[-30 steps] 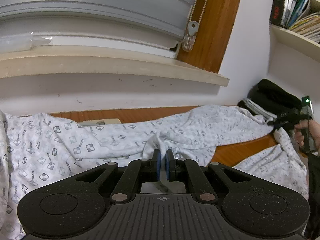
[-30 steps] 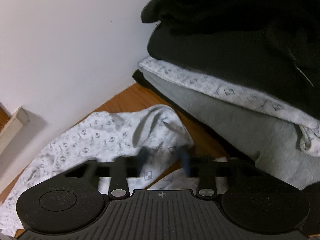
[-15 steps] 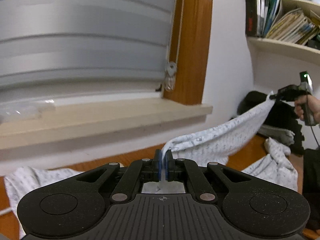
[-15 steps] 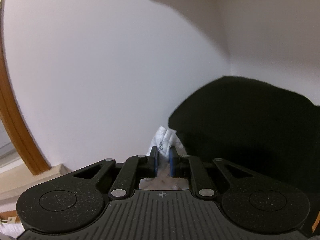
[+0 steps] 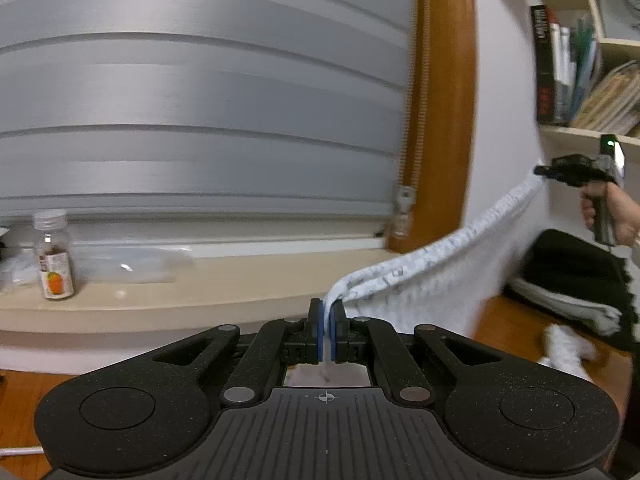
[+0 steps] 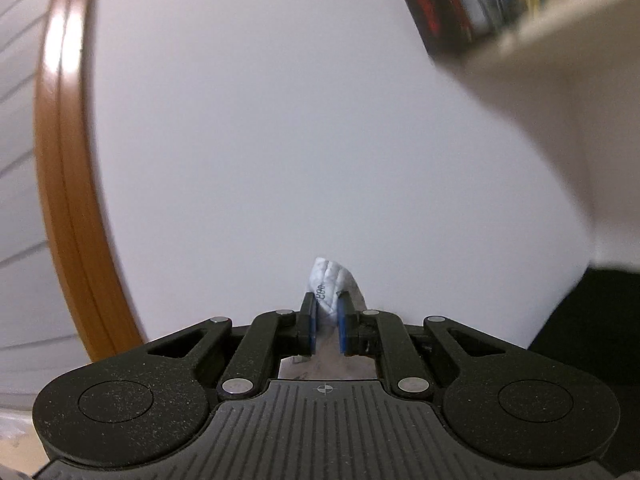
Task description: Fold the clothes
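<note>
1. Patterned white garment (image 5: 432,276) is hanging stretched in the air between both grippers, above the wooden table (image 5: 504,324); its lower part is draping down out of sight behind the left gripper body.
2. Left gripper (image 5: 328,334) is clamping one bunched edge, blue pads nearly touching with thin cloth between.
3. Right gripper (image 6: 327,326) has just been closing; its jaws are pinching a thicker wad of the same cloth (image 6: 330,284), seen far right in the left view in the person's hand (image 5: 612,212).
4. Handling: looking light, soft, limp; sagging between the holds, so likely needing tension to stay flat. Thin fabric could be slipping out of a small pinch.
5. Hold points: probably best at corners or hem ends, not bunched mid-edge; whether these are true corners, cannot tell.
6. Hard to see: garment type, sleeves and collar unclear; motion blur smearing the print. A loose end (image 5: 568,350) is lying by the folded dark pile (image 5: 576,268); can't tell if it's the same piece. Right view is showing mostly wall.
</note>
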Motion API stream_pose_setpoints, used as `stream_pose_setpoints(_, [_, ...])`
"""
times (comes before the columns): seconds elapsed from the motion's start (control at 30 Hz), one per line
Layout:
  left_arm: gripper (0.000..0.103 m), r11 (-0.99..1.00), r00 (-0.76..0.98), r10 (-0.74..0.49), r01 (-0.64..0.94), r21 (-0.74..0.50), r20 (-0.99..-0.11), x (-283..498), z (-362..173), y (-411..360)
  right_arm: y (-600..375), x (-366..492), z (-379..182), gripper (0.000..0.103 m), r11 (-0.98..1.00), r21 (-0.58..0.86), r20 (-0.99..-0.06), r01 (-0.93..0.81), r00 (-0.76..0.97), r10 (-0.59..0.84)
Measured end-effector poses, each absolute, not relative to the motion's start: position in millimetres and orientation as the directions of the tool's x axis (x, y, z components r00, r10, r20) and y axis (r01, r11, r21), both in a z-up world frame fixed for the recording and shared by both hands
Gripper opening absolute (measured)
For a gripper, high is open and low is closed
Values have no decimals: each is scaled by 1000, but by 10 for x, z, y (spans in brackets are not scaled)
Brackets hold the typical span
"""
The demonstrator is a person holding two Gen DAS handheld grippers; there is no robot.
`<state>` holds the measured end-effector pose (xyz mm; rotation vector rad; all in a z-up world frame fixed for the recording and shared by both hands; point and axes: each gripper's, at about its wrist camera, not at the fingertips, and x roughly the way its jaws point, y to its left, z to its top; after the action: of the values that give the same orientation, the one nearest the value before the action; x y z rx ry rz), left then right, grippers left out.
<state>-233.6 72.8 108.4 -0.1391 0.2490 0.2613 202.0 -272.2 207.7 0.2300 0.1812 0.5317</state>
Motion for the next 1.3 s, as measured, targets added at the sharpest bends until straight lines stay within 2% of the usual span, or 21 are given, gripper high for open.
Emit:
stream_pose_setpoints(0.07, [3,969,937,188,-226,-99,-296,-2275,1026,618,-2809,1940,2112,12,855,224,-111,-468,859,499])
stream_pose_setpoints(0.2, [4,988,909,36,-95,-123,-416,-2084,708,362,-2958,2021,1613,15,914,85,-362,-397,842,400])
stream_pose_setpoints(0.27, [5,988,878,-32,-45,-149,-477,-1970,526,275,-3014,2090,1228,24,916,13,-509,-401,786,351])
stream_pose_setpoints(0.3, [6,988,867,-42,-37,-148,-497,-1927,470,261,-3055,2085,1056,35,918,-3,-548,-396,769,330])
stream_pose_setpoints(0.33, [7,988,863,-44,-36,-148,-504,-1903,448,260,-3095,2080,884,39,920,-19,-585,-391,751,307])
stream_pose_setpoints(0.5, [17,986,889,-10,-67,-152,-459,-1886,604,372,-3324,1710,503,40,875,84,-575,-477,694,433])
stream_pose_setpoints(0.67, [19,984,898,55,-122,-126,-437,-1711,697,572,-3296,1260,238,42,801,124,-567,-586,620,542])
stream_pose_setpoints(0.8, [19,972,890,127,-201,-125,-438,-1465,504,876,-3131,1099,155,45,754,138,-559,-642,578,595])
stream_pose_setpoints(0.87, [19,964,881,136,-223,-145,-454,-1405,382,994,-3067,1070,83,43,755,100,-581,-648,578,573])
stream_pose_setpoints(0.93, [19,963,874,122,-219,-156,-471,-1389,287,1054,-3032,1048,0,27,754,59,-619,-654,568,542])
stream_pose_setpoints(0.97, [19,964,871,118,-216,-156,-476,-1381,252,1068,-3067,1000,-22,27,756,25,-629,-655,577,521])
stream_pose_setpoints(1.03, [19,966,872,118,-211,-148,-476,-1375,217,1079,-3178,889,-46,19,768,-30,-647,-640,598,474])
stream_pose_setpoints(1.3, [21,959,862,103,-219,-181,-496,-1406,120,1182,-3997,633,95,18,849,-118,-715,-515,638,288])
